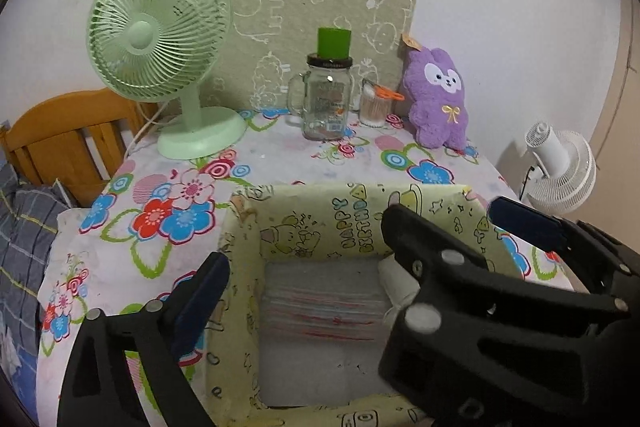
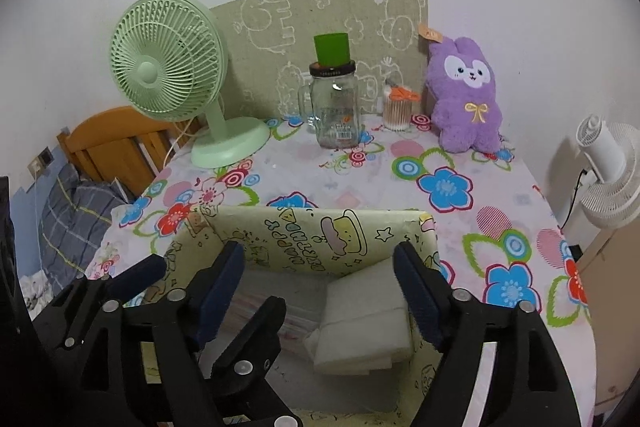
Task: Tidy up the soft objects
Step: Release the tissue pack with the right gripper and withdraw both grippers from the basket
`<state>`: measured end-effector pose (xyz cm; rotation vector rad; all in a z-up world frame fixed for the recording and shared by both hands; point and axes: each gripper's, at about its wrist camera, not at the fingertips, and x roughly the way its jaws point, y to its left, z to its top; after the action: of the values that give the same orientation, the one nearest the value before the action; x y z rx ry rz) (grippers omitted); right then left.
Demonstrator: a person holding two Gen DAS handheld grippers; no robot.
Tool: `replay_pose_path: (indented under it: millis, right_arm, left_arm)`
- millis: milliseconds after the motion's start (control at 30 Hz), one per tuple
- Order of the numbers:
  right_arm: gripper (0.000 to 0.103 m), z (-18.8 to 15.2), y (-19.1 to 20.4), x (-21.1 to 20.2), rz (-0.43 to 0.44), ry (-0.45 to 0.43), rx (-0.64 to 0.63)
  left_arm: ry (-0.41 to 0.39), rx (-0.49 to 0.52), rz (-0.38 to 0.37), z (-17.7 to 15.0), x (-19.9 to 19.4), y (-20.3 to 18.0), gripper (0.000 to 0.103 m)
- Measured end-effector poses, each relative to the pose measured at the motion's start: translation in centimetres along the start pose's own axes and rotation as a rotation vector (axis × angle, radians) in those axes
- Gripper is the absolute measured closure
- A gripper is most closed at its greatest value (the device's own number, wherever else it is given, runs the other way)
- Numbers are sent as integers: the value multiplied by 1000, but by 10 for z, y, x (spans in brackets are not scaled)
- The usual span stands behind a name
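Observation:
A yellow "Happy Birthday" box (image 1: 240,267) (image 2: 304,227) stands open at the near edge of the floral table. A flat stack of striped cloths (image 1: 324,303) lies inside it. A white folded cloth (image 2: 364,323) (image 1: 394,283) leans against the box's right wall. My left gripper (image 1: 316,251) hangs open over the box with nothing between its pads. My right gripper (image 2: 320,255) is open too, and the white cloth lies loose below and between its fingers. The two grippers overlap, the left gripper's right finger (image 2: 256,327) sitting inside the right gripper's span. A purple plush bunny (image 1: 438,99) (image 2: 464,95) sits upright at the back right.
At the back stand a green desk fan (image 1: 160,47), a glass mug jar (image 1: 324,103) with a green cup on top, and a cotton swab jar (image 1: 374,107). A white fan (image 2: 608,175) stands off the table's right edge, a wooden headboard (image 1: 68,135) to the left.

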<state>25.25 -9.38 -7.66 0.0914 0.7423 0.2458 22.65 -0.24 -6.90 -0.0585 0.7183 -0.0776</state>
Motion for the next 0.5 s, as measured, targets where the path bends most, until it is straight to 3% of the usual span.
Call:
replay_pose_path:
  millis: [267,500]
  right_arm:
    - [7,1,4,-25,-8,-43,-16]
    - [4,0,5,-50,-16,-74,-18]
  left_arm:
    - [-44,5,1,2,-27,-4,0]
    - [-70,11,-4,0,-50,-11,0]
